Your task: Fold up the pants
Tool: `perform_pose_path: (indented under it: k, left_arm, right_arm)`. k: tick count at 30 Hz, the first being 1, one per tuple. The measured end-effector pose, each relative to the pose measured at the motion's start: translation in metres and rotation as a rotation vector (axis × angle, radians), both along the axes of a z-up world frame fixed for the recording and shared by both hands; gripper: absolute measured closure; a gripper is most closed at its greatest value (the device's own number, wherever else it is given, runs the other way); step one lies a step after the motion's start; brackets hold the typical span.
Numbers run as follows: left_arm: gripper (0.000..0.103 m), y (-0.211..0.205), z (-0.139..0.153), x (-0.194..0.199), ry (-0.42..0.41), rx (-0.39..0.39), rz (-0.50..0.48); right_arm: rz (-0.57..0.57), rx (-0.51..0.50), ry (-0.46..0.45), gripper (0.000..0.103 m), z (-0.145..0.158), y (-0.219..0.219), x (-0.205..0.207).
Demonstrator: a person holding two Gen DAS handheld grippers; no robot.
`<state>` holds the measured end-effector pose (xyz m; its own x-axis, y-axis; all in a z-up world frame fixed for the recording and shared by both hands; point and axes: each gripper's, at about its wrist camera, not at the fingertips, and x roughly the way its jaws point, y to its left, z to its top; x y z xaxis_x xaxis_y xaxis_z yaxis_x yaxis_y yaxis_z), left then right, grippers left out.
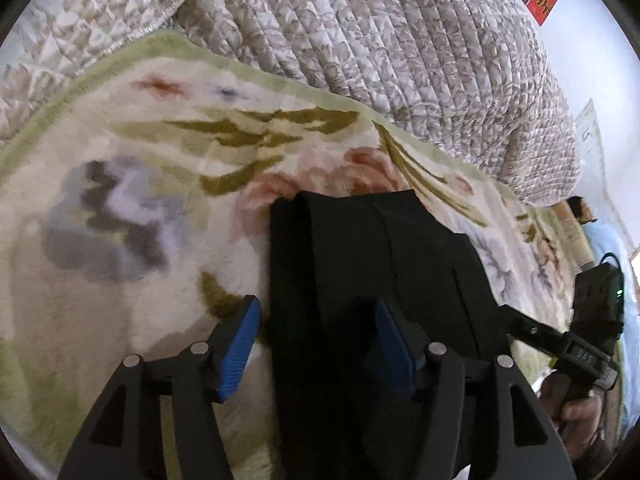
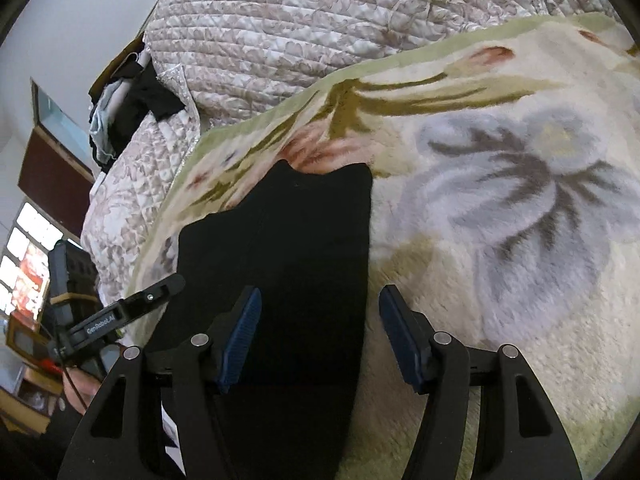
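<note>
- Black pants, folded into a stack, lie flat on a fluffy floral blanket over the bed, with a quilt bunched behind.
- Left gripper tilts down over the pants' left edge, jaws apart, nothing clamped.
- Right gripper tilts down over the right edge, jaws apart; pads look clear of the cloth, though contact is hard to judge.
- Each gripper shows at the edge of the other's view.

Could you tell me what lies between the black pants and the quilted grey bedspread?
Only floral fleece blanket, seen in both wrist views, separates black pants from quilted bedspread.
</note>
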<state>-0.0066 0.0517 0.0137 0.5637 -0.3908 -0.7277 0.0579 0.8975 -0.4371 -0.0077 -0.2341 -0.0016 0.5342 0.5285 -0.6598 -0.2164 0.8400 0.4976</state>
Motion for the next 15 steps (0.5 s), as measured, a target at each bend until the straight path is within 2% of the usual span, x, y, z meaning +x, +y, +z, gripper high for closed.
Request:
perform_pose_path:
  k: [10,14,15]
  left_arm:
    - [0.042,0.007,-0.001,-0.030,0.026,-0.122,-0.032]
    - [0.045,0.002,-0.003,-0.018,0.026,-0.086,-0.029]
    - [0.049,0.000,-0.003,-0.014,0.026,-0.080,-0.022]
  right_arm:
    - [0.063,0.059,0.054,0.062,-0.010,0.005,-0.023]
    - [0.054,0.076,0.062,0.070,-0.013,0.006,-0.012]
    - [0.052,0.078,0.061,0.073,-0.014,0.007,-0.007]
